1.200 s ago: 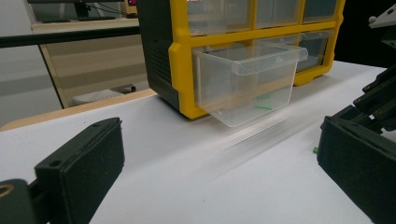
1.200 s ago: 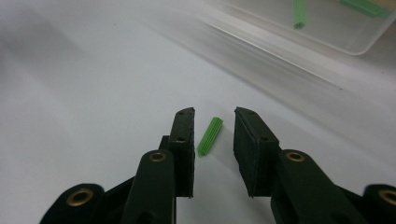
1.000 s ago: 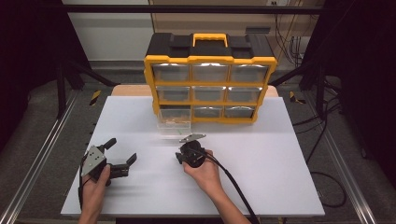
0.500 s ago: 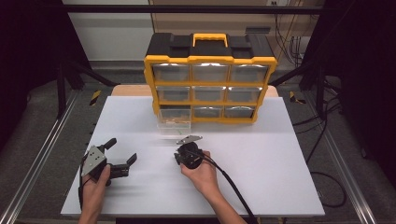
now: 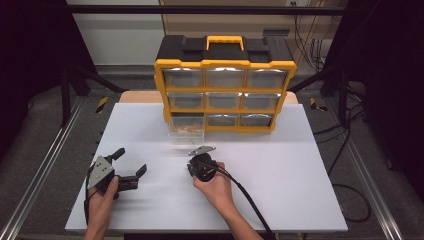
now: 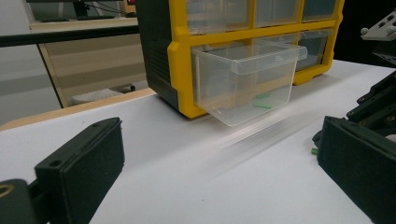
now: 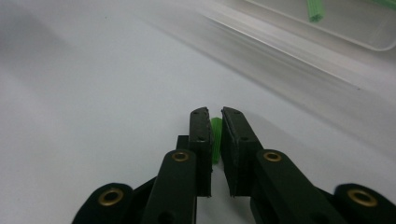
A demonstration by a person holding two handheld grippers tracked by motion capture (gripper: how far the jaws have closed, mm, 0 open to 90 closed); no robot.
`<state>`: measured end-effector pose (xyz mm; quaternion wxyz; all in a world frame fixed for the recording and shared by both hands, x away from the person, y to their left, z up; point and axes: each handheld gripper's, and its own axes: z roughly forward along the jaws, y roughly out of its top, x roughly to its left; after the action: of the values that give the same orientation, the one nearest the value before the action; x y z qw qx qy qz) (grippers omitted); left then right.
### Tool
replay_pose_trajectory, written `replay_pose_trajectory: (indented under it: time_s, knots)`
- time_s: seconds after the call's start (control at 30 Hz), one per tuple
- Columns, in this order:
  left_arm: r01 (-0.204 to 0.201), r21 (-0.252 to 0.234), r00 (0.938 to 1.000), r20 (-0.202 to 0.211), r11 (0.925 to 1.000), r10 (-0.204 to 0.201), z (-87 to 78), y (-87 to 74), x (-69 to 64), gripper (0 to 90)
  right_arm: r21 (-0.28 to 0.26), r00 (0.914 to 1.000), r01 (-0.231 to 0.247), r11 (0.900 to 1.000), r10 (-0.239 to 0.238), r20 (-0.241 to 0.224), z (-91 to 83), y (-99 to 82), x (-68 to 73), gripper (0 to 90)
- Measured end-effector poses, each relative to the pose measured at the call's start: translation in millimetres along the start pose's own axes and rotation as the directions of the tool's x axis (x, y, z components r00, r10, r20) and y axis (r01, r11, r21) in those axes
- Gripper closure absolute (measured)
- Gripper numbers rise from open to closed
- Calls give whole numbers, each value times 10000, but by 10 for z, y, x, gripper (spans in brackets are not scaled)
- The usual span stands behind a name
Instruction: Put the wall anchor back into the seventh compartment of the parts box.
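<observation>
A small green peg is being pinched in the right claw at frame centre, still just below the pulled-out clear drawer. The left claw is being kept wide at lower left, unmoved on the white surface.

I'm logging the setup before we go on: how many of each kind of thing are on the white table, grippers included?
Yellow-and-black drawer organizer: 1
Clear drawer pulled out of it: 1
Handheld grippers: 2, the left gripper and the right gripper
Green ribbed piece in the right gripper: 1
Green pieces in the drawer: several, too blurred to count
Total: 5, leaving those out
</observation>
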<state>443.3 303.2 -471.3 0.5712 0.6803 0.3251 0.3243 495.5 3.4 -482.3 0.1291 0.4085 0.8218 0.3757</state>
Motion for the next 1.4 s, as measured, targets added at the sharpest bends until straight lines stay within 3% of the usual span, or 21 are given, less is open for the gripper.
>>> replay_pose_trajectory:
  time_s: [0.3,0.57,1.13,1.4]
  knots:
    - [14,-13,10000,-9,10000,-15,-2,0,3,9,-136,9999,-62,9999,61,-107,-16,-20,-27,847]
    - [72,-51,10000,-58,10000,-73,-13,2,18,9,-761,9997,-215,9969,205,-132,-133,-1,-116,847]
    - [13,45,10000,-11,10000,-12,-5,-4,-5,9,-1739,9990,-450,9837,444,-69,-376,73,-245,847]
    - [-11,78,10000,-7,10000,11,-1,-7,-12,9,-2213,9979,-649,9730,642,-102,-520,106,-331,847]
